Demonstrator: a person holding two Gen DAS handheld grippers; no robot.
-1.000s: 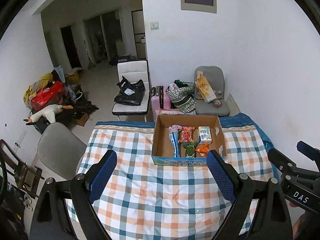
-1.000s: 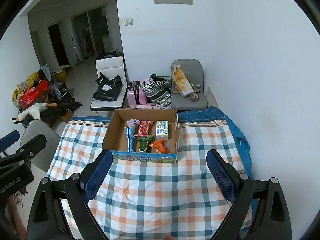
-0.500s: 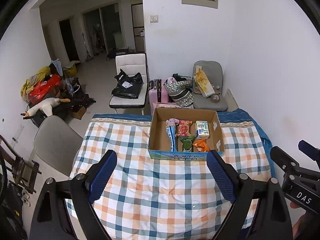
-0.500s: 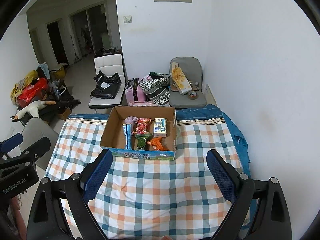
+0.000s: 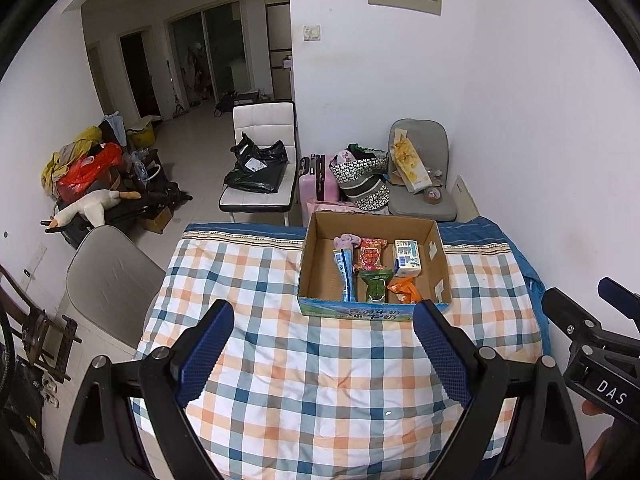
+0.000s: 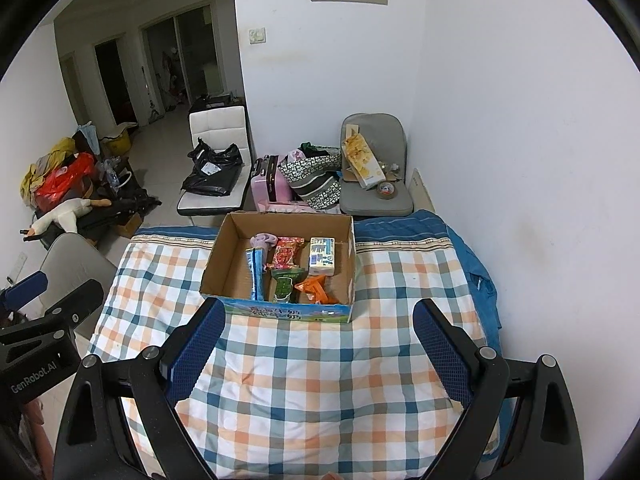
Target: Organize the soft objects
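Observation:
A cardboard box (image 5: 312, 264) (image 6: 218, 264) stands at the far side of a checked cloth on the table (image 5: 320, 380) (image 6: 320, 380). In it lie a pink sock (image 5: 347, 241) (image 6: 265, 238), a blue packet (image 5: 347, 276), a red packet (image 5: 371, 255), a green packet (image 5: 375, 286), an orange packet (image 5: 404, 290) and a white tissue pack (image 5: 407, 258). My left gripper (image 5: 324, 332) is open and empty, above the cloth in front of the box. My right gripper (image 6: 318, 330) is open and empty beside it.
A grey chair (image 5: 108, 280) stands at the table's left edge. Behind the table are a white chair with a black bag (image 5: 258, 168), a pink suitcase (image 5: 316, 180) and a grey chair (image 5: 420, 184). A white wall runs along the right.
Both grippers have drawn back and up from the box, which looks smaller and farther. Both stay open and empty.

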